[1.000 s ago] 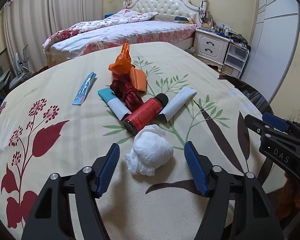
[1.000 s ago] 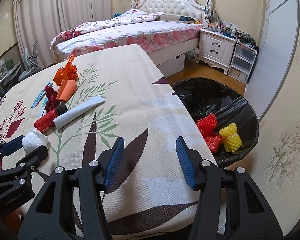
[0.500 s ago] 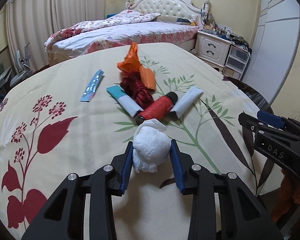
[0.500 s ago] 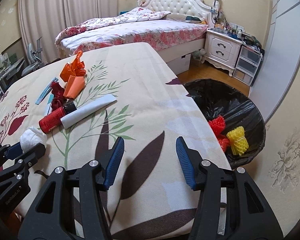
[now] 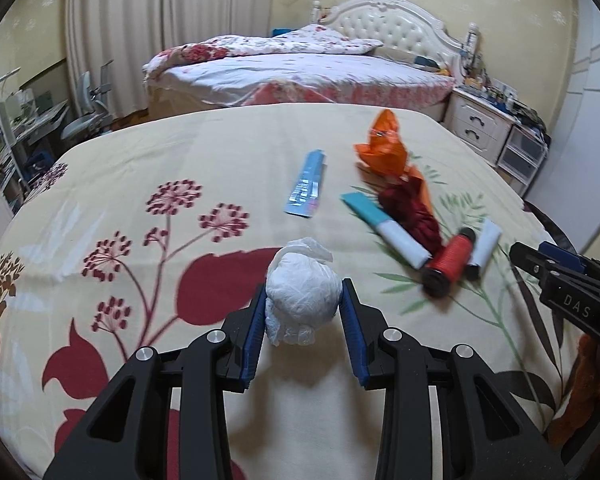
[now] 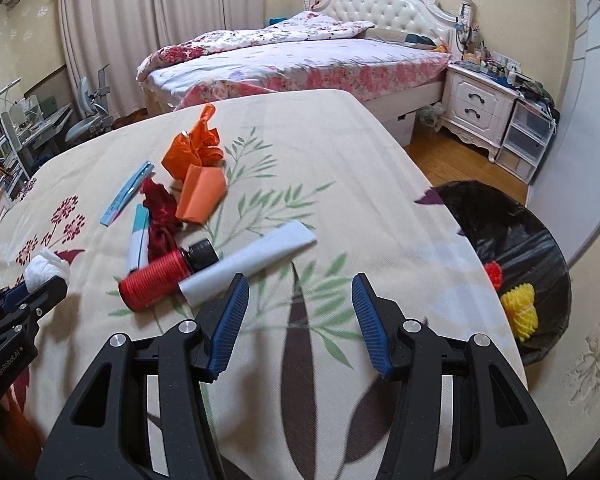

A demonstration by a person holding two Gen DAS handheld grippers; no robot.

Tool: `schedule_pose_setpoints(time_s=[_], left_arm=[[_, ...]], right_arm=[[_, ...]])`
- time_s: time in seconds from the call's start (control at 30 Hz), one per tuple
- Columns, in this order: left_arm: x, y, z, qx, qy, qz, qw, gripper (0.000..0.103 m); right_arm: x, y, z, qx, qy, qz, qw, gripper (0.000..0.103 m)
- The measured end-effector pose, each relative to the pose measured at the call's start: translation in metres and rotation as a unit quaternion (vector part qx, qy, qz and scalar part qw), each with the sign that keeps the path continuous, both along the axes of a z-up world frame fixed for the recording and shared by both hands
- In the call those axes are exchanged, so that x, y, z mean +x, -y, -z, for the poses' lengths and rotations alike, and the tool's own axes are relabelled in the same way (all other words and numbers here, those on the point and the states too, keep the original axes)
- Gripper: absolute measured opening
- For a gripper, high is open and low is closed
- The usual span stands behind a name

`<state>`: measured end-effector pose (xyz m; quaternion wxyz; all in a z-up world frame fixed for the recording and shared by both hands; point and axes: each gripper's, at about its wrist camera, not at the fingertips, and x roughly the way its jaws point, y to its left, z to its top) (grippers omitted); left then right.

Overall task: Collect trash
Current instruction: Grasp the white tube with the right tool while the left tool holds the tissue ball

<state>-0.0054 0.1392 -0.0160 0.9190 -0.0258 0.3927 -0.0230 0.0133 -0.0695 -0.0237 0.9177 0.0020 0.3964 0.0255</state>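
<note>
surface: floral tablecloth [image 6: 340,152], trash scattered
room: bed [image 6: 300,60], nightstand [image 6: 476,104], bin [image 6: 540,248]
left gripper [image 5: 304,308]: just closed, clamping tissue ball [image 5: 300,292]
right gripper [image 6: 300,312]: half open, empty

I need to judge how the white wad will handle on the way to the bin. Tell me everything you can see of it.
The white wad is a crumpled ball, seemingly thin plastic or tissue, wrinkled and faintly translucent, with a loose twisted tail at its top and ragged folds below. The left gripper is shut on it, blue pads pressing both sides. It sits over the red flower print of the tablecloth, apart from the other litter; whether it touches the cloth is unclear.
</note>
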Motion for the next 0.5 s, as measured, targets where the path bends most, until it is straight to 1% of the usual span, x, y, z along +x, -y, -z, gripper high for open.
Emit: schedule_pose_setpoints(time_s=[0.13,0.23,0.37,0.5], left_arm=[[0.007,-0.016,-0.001,-0.003,0.0,-0.016,0.9999,0.037],[0.01,-0.024,0.001,-0.006,-0.003,-0.021,0.9998,0.037],[0.012,-0.027,0.003,-0.013,-0.009,-0.019,0.9997,0.037],[0.013,-0.025,0.003,-0.012,-0.009,-0.014,0.9998,0.037]], right_arm=[[0.014,-0.01,0.001,0.003,-0.006,-0.001,1.0,0.052],[0.023,-0.017,0.003,-0.004,-0.007,0.0,1.0,0.052],[0.031,-0.022,0.01,-0.028,-0.021,0.005,0.999,0.053],[0.027,-0.017,0.014,-0.03,-0.034,0.007,0.999,0.053]])
